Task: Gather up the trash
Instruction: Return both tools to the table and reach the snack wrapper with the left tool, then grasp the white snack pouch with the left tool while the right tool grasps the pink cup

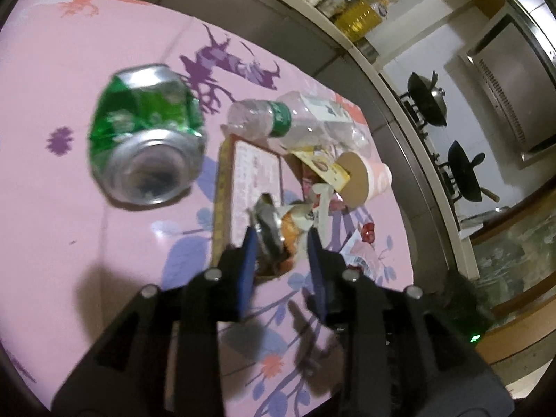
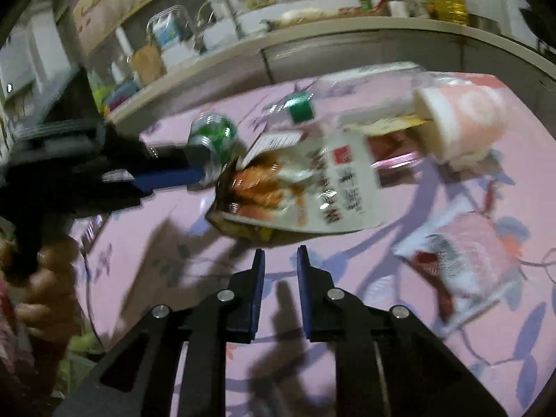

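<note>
Left wrist view: left gripper [image 1: 281,234] holds a food bag [image 1: 278,229]. Right gripper [image 2: 279,255] is narrow, empty. Next, carry the bag off the worktop [image 1: 69,208].

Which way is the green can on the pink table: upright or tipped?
Tipped. The green can lies dented on its side on the pink table, its round silver end facing the left wrist camera.
</note>
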Tool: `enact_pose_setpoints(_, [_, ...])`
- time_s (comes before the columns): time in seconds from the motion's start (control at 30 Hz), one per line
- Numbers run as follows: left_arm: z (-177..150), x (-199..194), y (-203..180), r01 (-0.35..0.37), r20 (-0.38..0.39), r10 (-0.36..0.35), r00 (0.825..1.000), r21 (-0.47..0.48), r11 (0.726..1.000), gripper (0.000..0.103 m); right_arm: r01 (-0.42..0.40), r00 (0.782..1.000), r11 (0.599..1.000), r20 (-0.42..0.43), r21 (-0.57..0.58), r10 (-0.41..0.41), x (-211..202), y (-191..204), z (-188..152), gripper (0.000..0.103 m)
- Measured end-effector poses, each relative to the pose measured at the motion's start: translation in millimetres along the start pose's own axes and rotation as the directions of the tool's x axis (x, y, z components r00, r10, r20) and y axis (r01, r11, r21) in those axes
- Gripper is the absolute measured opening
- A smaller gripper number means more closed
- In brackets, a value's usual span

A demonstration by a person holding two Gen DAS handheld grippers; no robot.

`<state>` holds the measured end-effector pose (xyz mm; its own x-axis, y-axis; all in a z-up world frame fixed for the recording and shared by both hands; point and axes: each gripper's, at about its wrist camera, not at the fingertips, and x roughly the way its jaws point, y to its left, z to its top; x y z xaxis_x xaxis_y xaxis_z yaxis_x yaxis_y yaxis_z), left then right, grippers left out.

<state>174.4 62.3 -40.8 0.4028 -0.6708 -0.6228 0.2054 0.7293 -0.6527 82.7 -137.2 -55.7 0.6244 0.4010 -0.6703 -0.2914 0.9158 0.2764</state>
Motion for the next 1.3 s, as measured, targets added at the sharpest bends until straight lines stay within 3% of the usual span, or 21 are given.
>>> enact_pose_setpoints(0.07, [2.8,8.9,-2.2,0.003,-0.019,-0.003,1.0,0.003,1.0,0.029,-0.023,0.999,0.998,0.039,0.053,0.021,-11.4,-12.3,3.0,0.03])
enact_pose_setpoints(0.13, [5.0,16.8,-4.6,-0.006,-0.034,0.007,0.999,0.007,1.0,0.033,-0.053,0.996,0.991,0.082,0.123,0.043,-22.6,-26.4,2.4,0.076])
enact_pose_setpoints(0.17, [5.6,19.7,-5.1,-0.009,-0.039,0.01,0.999,0.01,1.0,0.036,-0.059,0.993,0.985,0.112,0.162,0.041,-29.1,-34.0,1.7,0.079])
enact_pose_setpoints(0.3, [9.0,26.5,-11.6,-0.01,-0.044,0.011,0.999,0.032,0.999,0.037,-0.056,0.993,0.986,0.112,0.154,0.039,-34.2,-37.4,2.6,0.08])
enact_pose_setpoints(0.4, [1.2,29.1,-24.6,0.033,-0.063,-0.03,0.998,0.05,0.998,0.037,-0.048,0.992,0.988,0.126,0.144,0.029,-42.0,-40.6,7.1,0.08])
enact_pose_setpoints(0.47, [-13.9,37.3,-38.0,0.077,-0.125,-0.067,0.99,0.076,0.994,0.037,-0.018,0.988,0.988,0.155,0.151,-0.006,-51.8,-47.2,9.1,0.08])
enact_pose_setpoints(0.6, [-44.9,51.3,-55.8,0.097,-0.225,-0.065,0.972,0.135,0.986,0.037,0.04,0.97,0.968,0.222,0.247,-0.096,-78.2,-81.1,7.8,0.08])
enact_pose_setpoints(0.73, [-56.4,37.2,-68.9,0.037,-0.192,0.009,0.981,0.235,0.971,0.038,0.092,0.959,0.946,0.23,0.309,-0.169,-94.7,-109.3,-2.6,0.08])
enact_pose_setpoints(0.83, [-47.2,22.5,-74.3,-0.001,-0.124,0.035,0.992,0.269,0.963,0.062,0.113,0.963,0.949,0.203,0.294,-0.177,-94.8,-114.9,-13.4,0.08])
enact_pose_setpoints(0.87, [-42.9,19.6,-76.8,-0.015,-0.098,0.044,0.994,0.282,0.959,0.064,0.117,0.965,0.952,0.194,0.282,-0.176,-92.5,-114.7,-14.9,0.08])
enact_pose_setpoints(0.97, [-27.9,23.7,-78.5,-0.053,-0.073,0.077,0.994,0.29,0.955,0.064,0.131,0.974,0.968,0.155,0.213,-0.166,-77.0,-104.5,-17.6,0.08])
enact_pose_setpoints(1.13, [-15.9,57.0,-84.5,-0.086,-0.101,0.126,0.987,0.329,0.94,0.064,0.162,0.977,0.98,0.121,0.117,-0.176,-61.7,-89.4,-22.3,0.08])
enact_pose_setpoints(1.3, [-17.8,89.9,-83.5,-0.102,-0.153,0.162,0.975,0.338,0.935,0.064,0.162,0.965,0.971,0.177,0.177,-0.193,-73.5,-109.4,-1.4,0.08])
